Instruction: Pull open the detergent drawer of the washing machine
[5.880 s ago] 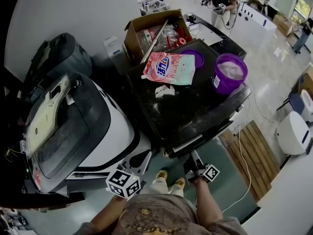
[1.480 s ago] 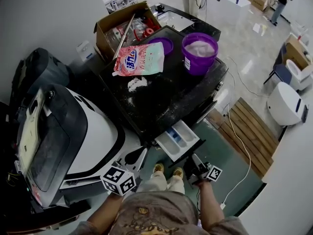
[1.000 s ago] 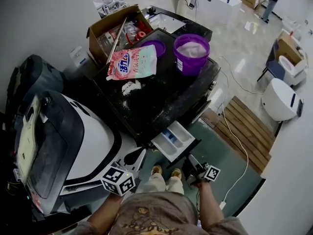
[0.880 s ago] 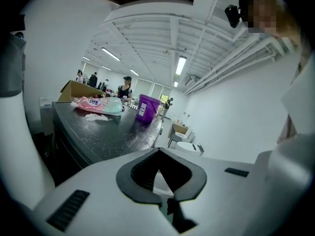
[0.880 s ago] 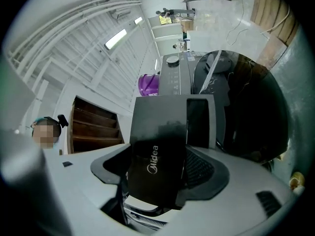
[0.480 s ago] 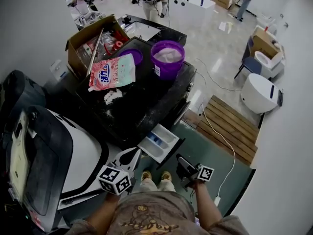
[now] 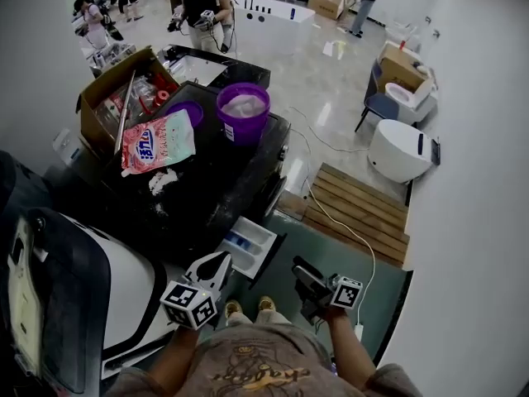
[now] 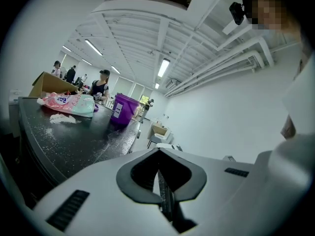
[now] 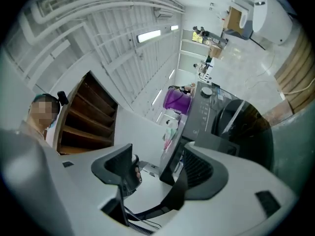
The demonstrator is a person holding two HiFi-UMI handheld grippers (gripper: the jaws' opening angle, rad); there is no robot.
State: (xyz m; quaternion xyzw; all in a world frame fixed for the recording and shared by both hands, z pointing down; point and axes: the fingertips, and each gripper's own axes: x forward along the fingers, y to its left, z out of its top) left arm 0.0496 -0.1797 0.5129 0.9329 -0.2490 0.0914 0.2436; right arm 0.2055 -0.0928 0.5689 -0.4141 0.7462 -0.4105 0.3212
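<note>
The washing machine (image 7: 207,197) has a black, powder-dusted top. Its white detergent drawer (image 7: 248,243) stands pulled out from the front, with a blue compartment showing inside. My left gripper (image 7: 218,263) hangs just in front of the drawer's left corner, apart from it. In the left gripper view that gripper (image 8: 158,181) is shut on nothing and looks over the machine top (image 8: 64,141). My right gripper (image 7: 297,268) is right of the drawer, clear of it. In the right gripper view it (image 9: 160,168) is open and empty, facing the control panel (image 9: 204,114).
On the machine top stand a purple bucket (image 7: 242,112), a pink detergent bag (image 7: 157,143), spilled powder (image 7: 159,180) and a cardboard box (image 7: 116,98). A white machine with a dark lid (image 7: 74,304) is at the left. A wooden pallet (image 7: 355,209) lies to the right, and people (image 7: 202,7) stand behind.
The drawer was shut in the oldest frame and stands pulled out since. Over the last second the right gripper has risen and rolled, and the head view has tilted towards the room.
</note>
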